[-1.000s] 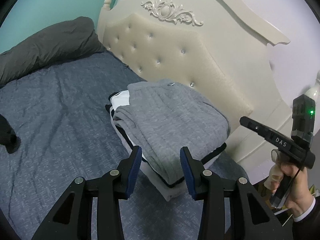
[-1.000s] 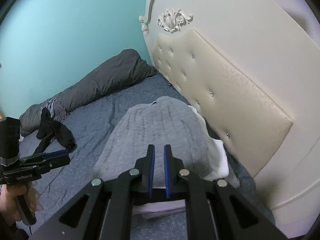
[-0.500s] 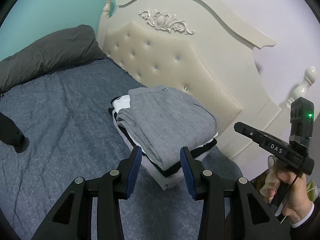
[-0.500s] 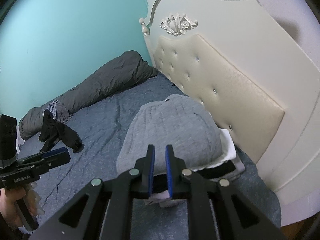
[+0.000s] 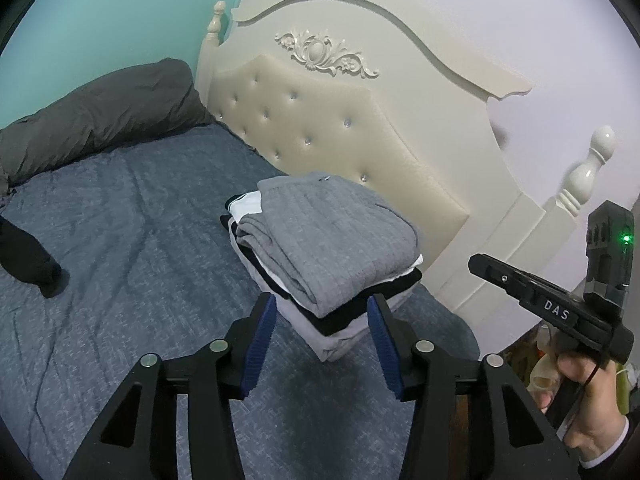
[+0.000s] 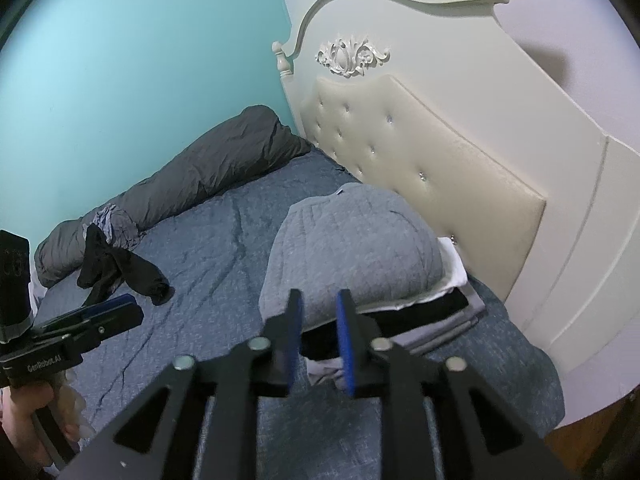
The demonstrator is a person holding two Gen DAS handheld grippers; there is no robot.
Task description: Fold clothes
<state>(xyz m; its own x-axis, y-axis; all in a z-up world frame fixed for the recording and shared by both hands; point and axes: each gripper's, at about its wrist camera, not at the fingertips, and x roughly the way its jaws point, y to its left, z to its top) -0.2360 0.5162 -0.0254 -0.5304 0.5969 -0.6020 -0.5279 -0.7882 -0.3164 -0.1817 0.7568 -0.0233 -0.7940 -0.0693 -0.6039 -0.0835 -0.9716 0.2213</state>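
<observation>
A stack of folded clothes sits on the blue bedcover [image 5: 120, 240] by the headboard. A grey knit garment [image 5: 328, 236] [image 6: 352, 248] lies on top, with white, black and pale grey layers under it. My left gripper [image 5: 320, 304] hovers short of the stack's near corner; its jaws are opening and nothing is between them. My right gripper [image 6: 319, 296] is back from the stack's front edge, with its jaws also opening and nothing in them. Each gripper shows in the other's view: the right gripper [image 5: 492, 270] and the left gripper [image 6: 112, 310], both in a person's hand.
A loose black garment [image 6: 116, 268] [image 5: 28, 264] lies crumpled on the bedcover to the left. A dark grey rolled duvet [image 5: 100, 116] runs along the teal wall. The cream tufted headboard [image 5: 340, 128] stands right behind the stack. The bed's edge is at the lower right.
Both grippers have drawn back and up from the stack, which looks smaller now. The right jaws went from shut to parted. The left jaws have widened.
</observation>
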